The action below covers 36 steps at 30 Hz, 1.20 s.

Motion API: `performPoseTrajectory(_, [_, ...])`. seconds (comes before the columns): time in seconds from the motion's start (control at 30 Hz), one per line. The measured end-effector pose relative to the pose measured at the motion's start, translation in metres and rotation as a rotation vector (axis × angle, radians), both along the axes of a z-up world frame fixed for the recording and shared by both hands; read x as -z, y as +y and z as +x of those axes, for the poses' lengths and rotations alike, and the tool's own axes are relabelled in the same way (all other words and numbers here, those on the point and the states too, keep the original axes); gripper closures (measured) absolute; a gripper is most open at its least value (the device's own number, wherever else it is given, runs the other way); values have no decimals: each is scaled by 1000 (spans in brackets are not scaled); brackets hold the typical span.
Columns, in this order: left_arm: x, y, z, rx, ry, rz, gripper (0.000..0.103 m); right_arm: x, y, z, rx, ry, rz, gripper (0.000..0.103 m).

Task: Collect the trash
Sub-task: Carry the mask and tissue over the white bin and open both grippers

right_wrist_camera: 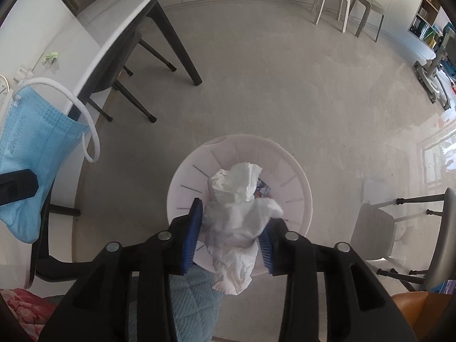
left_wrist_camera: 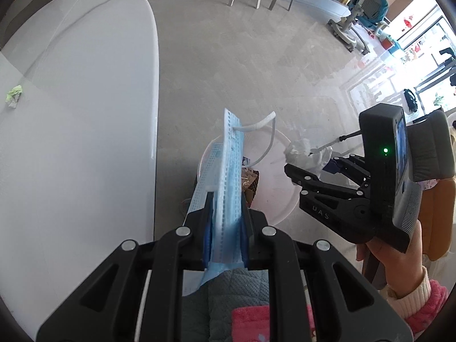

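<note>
My left gripper (left_wrist_camera: 226,222) is shut on a blue face mask (left_wrist_camera: 228,176) with white ear loops, held above the floor beside the table. The mask also shows in the right wrist view (right_wrist_camera: 31,154) at the far left. My right gripper (right_wrist_camera: 232,233) is shut on a crumpled white tissue (right_wrist_camera: 236,222) and holds it right over the white round waste bin (right_wrist_camera: 296,193) on the floor. In the left wrist view the right gripper (left_wrist_camera: 305,168) hangs over the bin (left_wrist_camera: 273,199), which holds some wrappers. A green crumpled scrap (left_wrist_camera: 13,96) lies on the white table (left_wrist_camera: 85,114).
The white table (right_wrist_camera: 114,28) with dark legs stands to the left. A grey chair (right_wrist_camera: 399,222) stands at the right, two stools (right_wrist_camera: 347,8) at the back. A blue chair base (left_wrist_camera: 359,28) and shelves are at the far right. The green scrap (right_wrist_camera: 50,57) lies on the table.
</note>
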State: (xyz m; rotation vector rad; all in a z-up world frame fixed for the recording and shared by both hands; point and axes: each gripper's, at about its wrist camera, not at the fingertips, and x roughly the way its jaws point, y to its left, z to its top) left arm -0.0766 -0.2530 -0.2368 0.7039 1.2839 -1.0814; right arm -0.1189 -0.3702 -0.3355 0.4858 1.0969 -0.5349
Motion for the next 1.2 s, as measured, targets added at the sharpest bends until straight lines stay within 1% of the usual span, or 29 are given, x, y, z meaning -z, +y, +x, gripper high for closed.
performPoseTrajectory(0.03, [1, -2, 0, 6, -1, 3, 88, 4, -2, 2, 3, 7, 9, 51])
performPoseTrajectory(0.07, [2, -4, 0, 11, -4, 7, 88, 7, -5, 1, 7, 14, 16, 48])
performPoseTrajectory(0.13, [3, -9, -1, 18, -3, 13, 88, 11, -8, -1, 15, 20, 25, 38])
performPoseTrajectory(0.2, [5, -12, -1, 20, 0, 18, 88, 14, -11, -2, 27, 28, 35, 35])
performPoseTrajectory(0.27, [7, -14, 1, 21, 4, 22, 88, 16, -12, -3, 31, 33, 43, 35])
performPoseTrajectory(0.43, [10, -13, 2, 35, 7, 33, 88, 15, -25, -10, 48, 40, 36, 29])
performPoseTrajectory(0.57, [17, -25, -9, 95, 11, 42, 87, 5, -34, -23, 86, 37, 9, 26])
performPoseTrajectory(0.63, [20, -31, -15, 130, 19, 48, 81, 1, -39, -30, 109, 32, -3, 24])
performPoseTrajectory(0.67, [21, -34, -18, 143, 29, 46, 72, -3, -42, -36, 125, 31, -10, 24])
performPoseTrajectory(0.7, [21, -37, -22, 157, 37, 44, 61, -5, -45, -39, 135, 31, -17, 24])
performPoseTrajectory(0.77, [18, -41, -27, 176, 28, 34, 51, -10, -50, -49, 160, 31, -32, 24])
performPoseTrajectory(0.8, [16, -42, -29, 186, 24, 27, 47, -12, -52, -53, 174, 32, -36, 24])
performPoseTrajectory(0.83, [14, -43, -31, 196, 20, 18, 46, -13, -55, -57, 186, 32, -39, 23])
performPoseTrajectory(0.9, [9, -44, -35, 213, 13, 3, 39, -16, -59, -66, 211, 28, -42, 23])
performPoseTrajectory(1.0, [5, -43, -35, 226, 3, -5, 33, -17, -63, -73, 235, 26, -49, 23])
performPoseTrajectory(1.07, [3, -41, -32, 226, 2, -9, 31, -18, -64, -75, 244, 24, -50, 23])
performPoseTrajectory(1.2, [3, -42, -33, 219, 3, -16, 30, -19, -63, -74, 248, 25, -54, 23])
